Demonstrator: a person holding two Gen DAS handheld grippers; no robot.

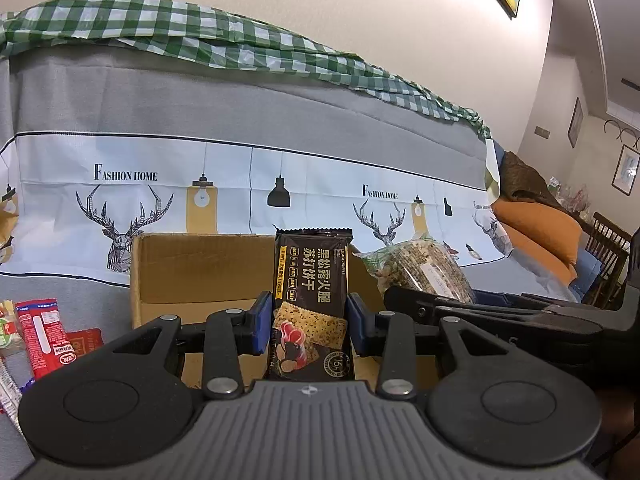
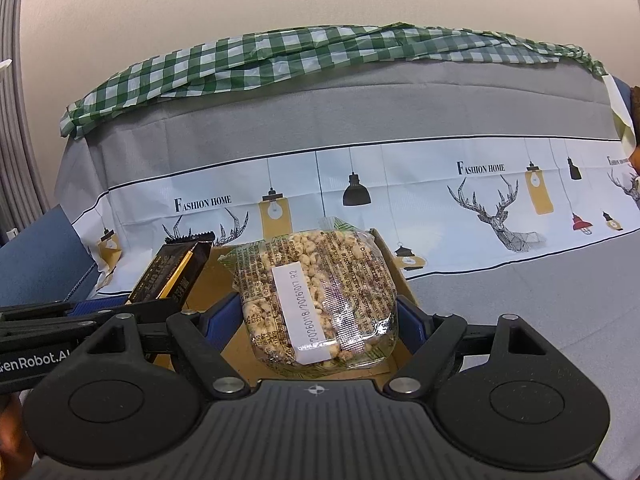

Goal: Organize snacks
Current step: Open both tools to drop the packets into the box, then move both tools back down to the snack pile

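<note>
My left gripper (image 1: pixel 310 324) is shut on a black cracker packet (image 1: pixel 310 280), held upright between the blue pads over an open cardboard box (image 1: pixel 192 268). In the right wrist view my right gripper (image 2: pixel 320 316) is shut on a clear bag of puffed grain snack (image 2: pixel 316 292) with a white date label, also above the cardboard box (image 2: pixel 386 256). The same cracker packet (image 2: pixel 176 272) shows at the left there, and the grain snack bag (image 1: pixel 424 268) shows at the right in the left wrist view, with the right gripper's black arms below it.
Red snack packets (image 1: pixel 42 332) lie on the grey cloth left of the box. Behind the box rises a sofa back draped with a deer-print cover (image 1: pixel 240 184) and a green checked cloth (image 1: pixel 200 40). An orange cushion (image 1: pixel 540 232) lies far right.
</note>
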